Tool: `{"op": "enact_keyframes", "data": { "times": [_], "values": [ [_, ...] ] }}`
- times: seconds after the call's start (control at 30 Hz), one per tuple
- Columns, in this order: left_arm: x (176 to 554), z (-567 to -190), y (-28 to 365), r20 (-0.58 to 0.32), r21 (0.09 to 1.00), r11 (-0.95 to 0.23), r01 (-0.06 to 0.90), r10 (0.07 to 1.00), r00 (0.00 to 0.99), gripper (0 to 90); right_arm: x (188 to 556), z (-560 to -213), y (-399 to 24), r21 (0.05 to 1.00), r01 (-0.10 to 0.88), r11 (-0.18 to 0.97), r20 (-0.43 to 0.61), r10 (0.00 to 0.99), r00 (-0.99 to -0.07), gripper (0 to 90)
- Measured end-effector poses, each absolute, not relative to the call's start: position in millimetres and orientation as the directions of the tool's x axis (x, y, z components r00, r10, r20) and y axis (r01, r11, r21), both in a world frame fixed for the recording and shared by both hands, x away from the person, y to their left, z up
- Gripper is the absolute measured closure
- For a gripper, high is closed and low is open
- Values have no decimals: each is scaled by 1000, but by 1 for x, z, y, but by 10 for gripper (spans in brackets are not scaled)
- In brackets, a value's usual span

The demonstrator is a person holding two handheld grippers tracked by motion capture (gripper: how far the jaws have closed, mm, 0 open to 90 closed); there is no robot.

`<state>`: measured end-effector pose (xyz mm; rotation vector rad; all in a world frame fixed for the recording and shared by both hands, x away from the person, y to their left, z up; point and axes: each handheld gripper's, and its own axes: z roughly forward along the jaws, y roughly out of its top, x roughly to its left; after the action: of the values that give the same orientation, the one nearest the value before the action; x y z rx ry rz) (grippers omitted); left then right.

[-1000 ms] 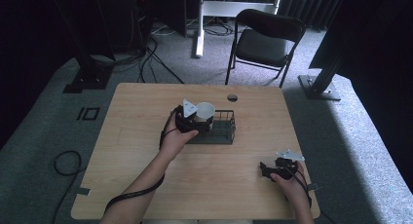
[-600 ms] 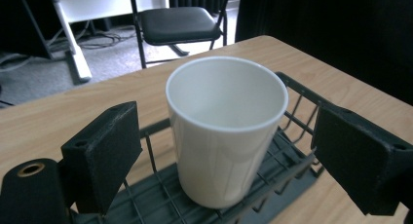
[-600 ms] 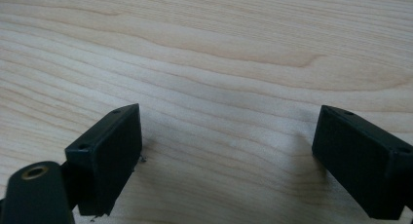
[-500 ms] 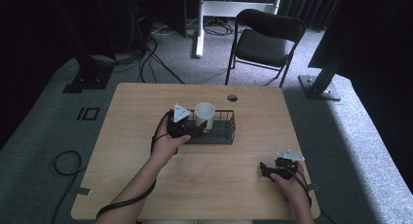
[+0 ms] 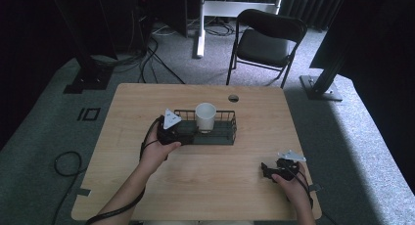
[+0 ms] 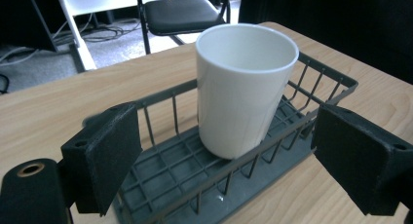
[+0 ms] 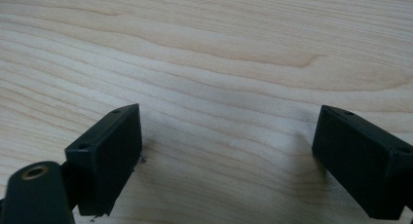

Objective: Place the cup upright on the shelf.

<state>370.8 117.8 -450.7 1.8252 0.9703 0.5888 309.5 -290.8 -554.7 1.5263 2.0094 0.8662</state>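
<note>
Left gripper (image 5: 182, 135) at the short end of the dark wire basket (image 5: 227, 137), a white cylindrical cup (image 5: 205, 117) standing upright inside.

The cup (image 6: 243, 92) stood straight ahead of the left gripper's spread, empty jaws, just beyond the basket's (image 6: 321, 78) near rail; the basket's long axis ran away from that gripper across the light wooden table (image 5: 147, 195), so any reach would go along it; the right gripper (image 5: 268, 172), jaws also apart and holding nothing, rested well apart near the table's front edge, leaving the left hand (image 5: 157, 149) far nearer the cup.

Left hand-held gripper (image 5: 183, 135) open (empty), right hand-held gripper (image 5: 266, 170) open
</note>
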Motion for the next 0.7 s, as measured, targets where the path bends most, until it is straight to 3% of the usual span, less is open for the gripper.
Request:
{"op": "enact_keyframes", "data": {
  "times": [0.7],
  "values": [
    [345,-475,161,-22,900,-205,385,860,510,116,309,-555,-291,723,667,181,8,963,-271,105]
  ]
}}
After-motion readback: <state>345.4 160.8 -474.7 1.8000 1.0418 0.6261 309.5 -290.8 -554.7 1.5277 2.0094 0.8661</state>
